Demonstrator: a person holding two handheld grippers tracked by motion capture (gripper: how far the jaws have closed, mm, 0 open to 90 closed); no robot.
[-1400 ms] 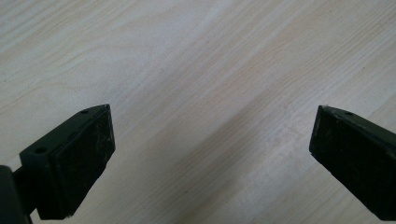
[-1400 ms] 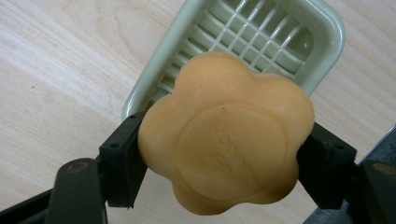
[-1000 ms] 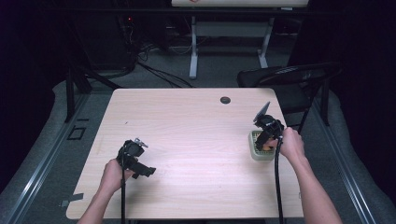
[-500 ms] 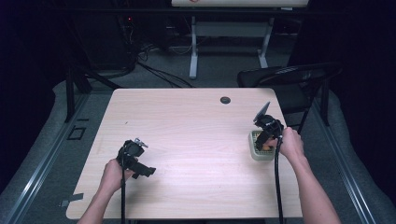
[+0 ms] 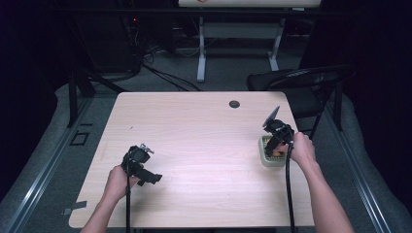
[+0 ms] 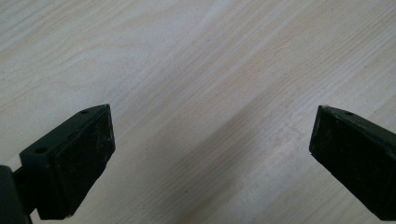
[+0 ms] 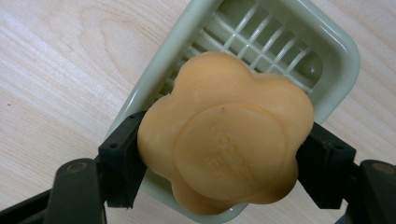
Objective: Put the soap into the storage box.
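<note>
Right tool is clamped on the orange flower-shaped soap, jaws pressing its two opposite sides, soap held over the pale green soap dish. Can't tell whether the soap is touching the dish's slotted grid or sits just above it. In the high view the dish is near the bench's right edge, with the right tool coming down on it from above. The side grip makes sense: the lobed edge gives the pads something to bite, and the flat face stays parallel to the dish floor for a clean lift or set-down. Left tool has jaws wide apart, nothing between them, just bare wood below; it's parked low at front left, well apart from the dish, out of the way.
</note>
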